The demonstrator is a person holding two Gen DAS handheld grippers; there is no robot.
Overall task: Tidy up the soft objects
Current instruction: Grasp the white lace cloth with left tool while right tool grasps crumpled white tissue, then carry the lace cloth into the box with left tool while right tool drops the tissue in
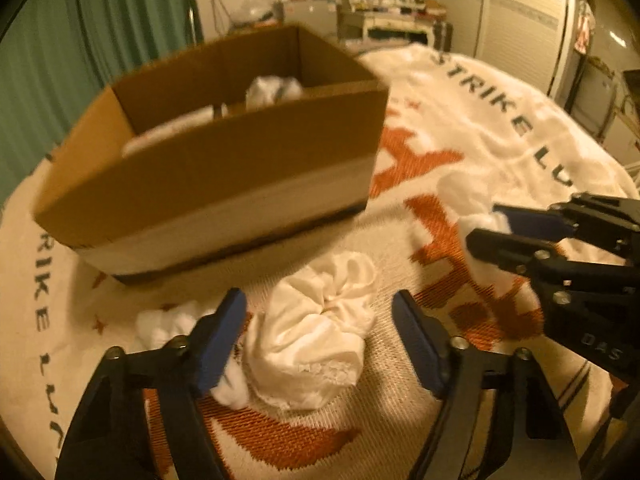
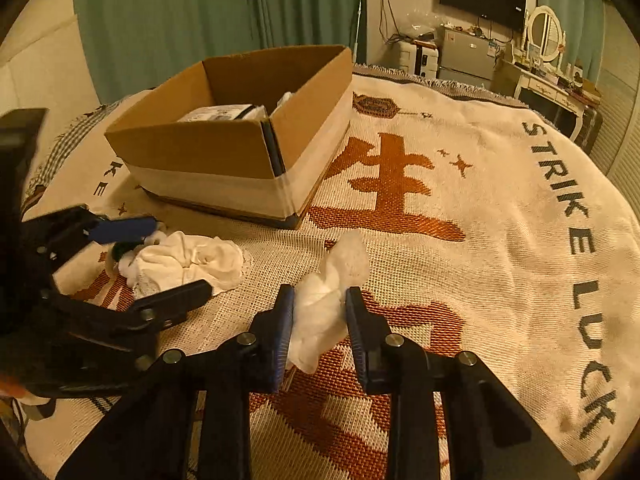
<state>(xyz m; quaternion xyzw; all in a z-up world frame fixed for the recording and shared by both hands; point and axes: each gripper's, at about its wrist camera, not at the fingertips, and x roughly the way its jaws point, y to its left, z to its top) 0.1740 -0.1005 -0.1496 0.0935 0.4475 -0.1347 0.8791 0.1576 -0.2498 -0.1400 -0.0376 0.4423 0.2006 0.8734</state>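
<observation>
The right gripper (image 2: 319,312) has its jaws pinched on a white tissue wad (image 2: 332,284). The left gripper (image 1: 319,320) has jaws spread around a crumpled white cloth (image 1: 316,344), not pressing it. Beyond both, the cardboard box (image 1: 224,168) sits on the bed blanket (image 2: 500,208), with open blanket right of the right jaws.

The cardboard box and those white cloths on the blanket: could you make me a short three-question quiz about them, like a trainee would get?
1. True or false: the cardboard box is empty.
2. Which gripper is shut on a white cloth?
A. left gripper
B. right gripper
3. Fill in: the crumpled white garment between the left gripper's open fingers lies on the ____.

Key:
1. False; white items lie inside.
2. B; it pinches the small white cloth.
3. Woven blanket.
</observation>
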